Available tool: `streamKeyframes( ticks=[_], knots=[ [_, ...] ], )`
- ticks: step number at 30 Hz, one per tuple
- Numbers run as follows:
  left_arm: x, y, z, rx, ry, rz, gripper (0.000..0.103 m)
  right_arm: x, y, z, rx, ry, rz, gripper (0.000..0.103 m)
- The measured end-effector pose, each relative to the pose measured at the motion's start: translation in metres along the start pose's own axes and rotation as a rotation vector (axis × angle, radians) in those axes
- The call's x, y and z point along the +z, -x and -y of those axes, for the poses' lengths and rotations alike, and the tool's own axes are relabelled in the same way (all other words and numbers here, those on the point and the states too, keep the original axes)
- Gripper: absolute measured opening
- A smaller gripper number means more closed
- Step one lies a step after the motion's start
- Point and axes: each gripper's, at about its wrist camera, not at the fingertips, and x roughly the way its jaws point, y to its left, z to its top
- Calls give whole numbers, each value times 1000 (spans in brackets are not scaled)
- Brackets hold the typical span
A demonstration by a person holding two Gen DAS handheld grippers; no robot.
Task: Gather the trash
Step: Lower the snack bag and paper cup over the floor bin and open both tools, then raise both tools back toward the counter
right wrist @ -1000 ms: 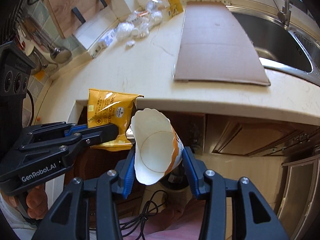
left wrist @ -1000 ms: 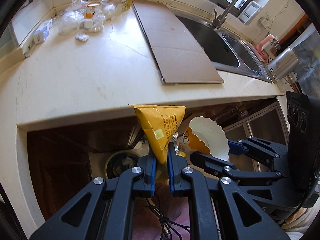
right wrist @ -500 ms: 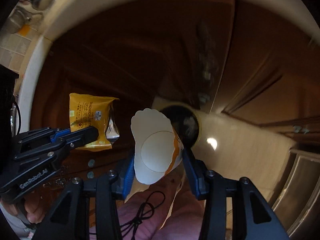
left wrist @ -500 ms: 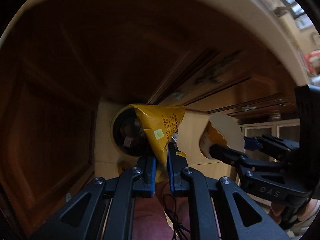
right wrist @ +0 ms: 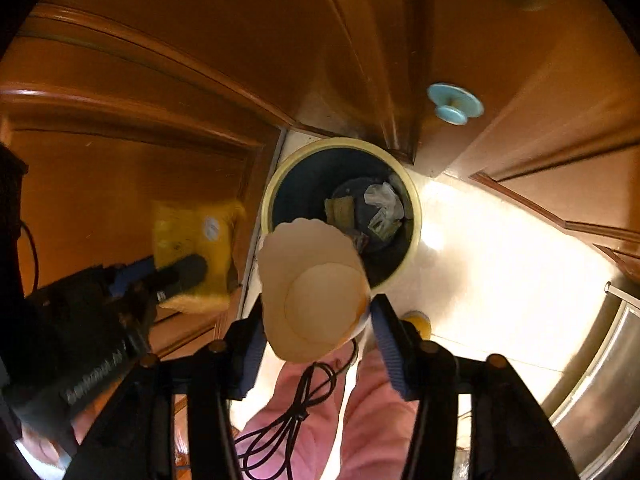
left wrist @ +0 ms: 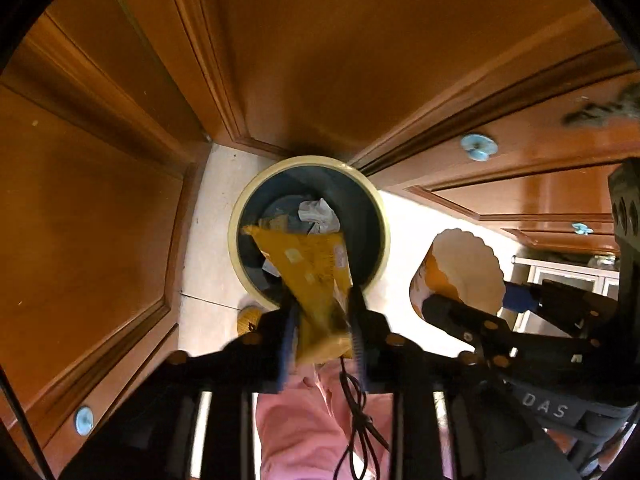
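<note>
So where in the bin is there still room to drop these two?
Trash bin: its near and left inner side is bare dark wall and floor. Crumpled white paper and a tan scrap crowd the far right. Paper cup hangs over the near rim; yellow wrapper too, in the left view.

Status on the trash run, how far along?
Done: some scraps already lie in the bin. In hand: left gripper jaws parted around the yellow wrapper, right gripper holds the paper cup, both above the bin. Left: dropping both.

Pale tiled floor [right wrist: 500, 264]; a cream-rimmed bin [right wrist: 416, 216] stands on it
</note>
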Motion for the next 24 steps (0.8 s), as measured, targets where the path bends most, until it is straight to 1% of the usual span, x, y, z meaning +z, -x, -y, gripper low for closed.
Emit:
streamKeyframes(
  ticks=[2,4,6,7,14,15,18,21,24],
  knots=[
    [2,-5,-3,22,16,5,36,5,-8,2,-5,-19,-9,55],
    [4,-7,-11,27,38,1,49,7,-11,3,-12,-31,-5,56],
    [3,-4,-18,28,66,10,58,7,-10,1,-12,-33,5,57],
    [3,-5,-22,29,71,16,60,6,-9,1,-11,-28,8,58],
    [-3,14,-26,56,49,23,63,2,5,-8,-7,-7,12,59],
    [-4,19,-24,61,44,26,63,1,8,-11,-8,-7,15,62],
    [-7,34,-22,80,28,43,64,0,15,-14,-10,-6,24,66],
    [-12,53,-19,83,28,55,69,-4,27,-16,-3,-16,32,72],
    [-16,76,-15,93,23,72,71,-11,46,-21,-3,-26,34,79]
  ],
)
